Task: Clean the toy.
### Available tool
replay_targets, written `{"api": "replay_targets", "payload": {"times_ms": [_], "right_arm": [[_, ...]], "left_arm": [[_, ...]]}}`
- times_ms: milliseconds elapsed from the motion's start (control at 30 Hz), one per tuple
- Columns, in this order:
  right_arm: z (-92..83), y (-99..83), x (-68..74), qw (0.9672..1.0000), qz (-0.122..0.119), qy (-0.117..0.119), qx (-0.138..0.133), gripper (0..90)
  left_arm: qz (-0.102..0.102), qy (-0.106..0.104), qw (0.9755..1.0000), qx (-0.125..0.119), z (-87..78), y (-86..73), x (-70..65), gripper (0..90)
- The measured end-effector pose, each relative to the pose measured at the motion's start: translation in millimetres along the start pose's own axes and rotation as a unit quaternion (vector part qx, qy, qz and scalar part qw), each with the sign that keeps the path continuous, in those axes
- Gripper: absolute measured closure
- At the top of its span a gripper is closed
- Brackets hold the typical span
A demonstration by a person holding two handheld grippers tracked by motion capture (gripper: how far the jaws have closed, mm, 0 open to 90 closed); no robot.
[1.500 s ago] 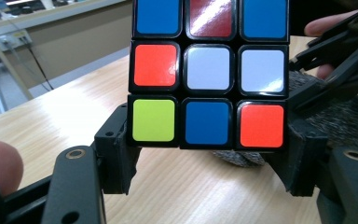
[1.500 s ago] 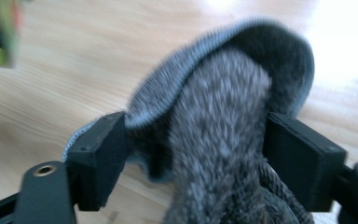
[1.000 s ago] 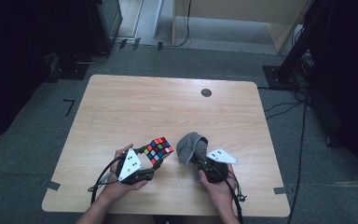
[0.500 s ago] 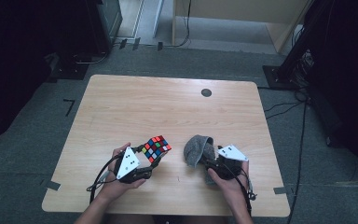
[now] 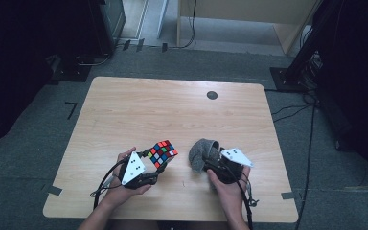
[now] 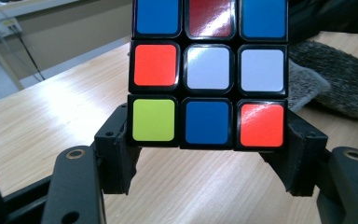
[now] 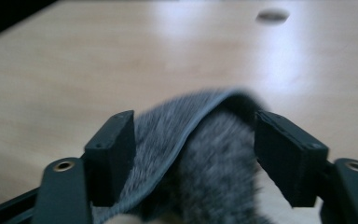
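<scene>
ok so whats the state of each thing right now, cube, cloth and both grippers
puzzle cube: scrambled, clamped by its lower edge and held above the table
left gripper: jaws shut on the puzzle cube
grey cloth: bunched up, loose between the right jaws
right gripper: jaws open, have just been opening, cloth between them
table: wooden, dark round spot near its far edge

A wooden table (image 5: 139,110) lies bare across its far half, open for passage. Near the front edge, a puzzle cube (image 5: 162,153) and a grey fuzzy cloth (image 5: 202,153) sit close together, a narrow gap of bare tabletop between them.
</scene>
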State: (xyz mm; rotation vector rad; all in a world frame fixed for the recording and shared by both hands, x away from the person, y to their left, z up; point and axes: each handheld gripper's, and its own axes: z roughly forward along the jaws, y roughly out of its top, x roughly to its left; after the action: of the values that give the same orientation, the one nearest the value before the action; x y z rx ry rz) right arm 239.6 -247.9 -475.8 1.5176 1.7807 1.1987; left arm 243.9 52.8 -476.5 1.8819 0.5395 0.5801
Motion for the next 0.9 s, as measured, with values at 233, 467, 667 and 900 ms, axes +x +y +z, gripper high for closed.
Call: {"api": "replay_targets", "payload": {"times_ms": [233,467,667,900], "right_arm": [[23.8,-26.3,0.5,0.9974,-0.015,-0.006,0.070,50.2],[28.3,-34.2,-5.3,0.9957,-0.007,0.015,0.091,70.1],[9.3,-20.5,-5.2,0.9979,0.004,0.053,0.039,76.7],[-39.6,12.6,38.0,0.9844,-0.043,0.155,-0.072,76.4]], "left_arm": [[0.002,-0.014,0.9999,0.005,2.3,-1.3,-4.1,34.1],[-0.009,-0.016,0.9998,0.003,0.4,-0.6,-1.6,34.1],[-0.014,-0.017,0.9996,0.017,3.1,-2.2,-0.8,34.1],[0.013,-0.023,0.9989,0.038,11.1,-2.6,-14.5,34.1]]}}
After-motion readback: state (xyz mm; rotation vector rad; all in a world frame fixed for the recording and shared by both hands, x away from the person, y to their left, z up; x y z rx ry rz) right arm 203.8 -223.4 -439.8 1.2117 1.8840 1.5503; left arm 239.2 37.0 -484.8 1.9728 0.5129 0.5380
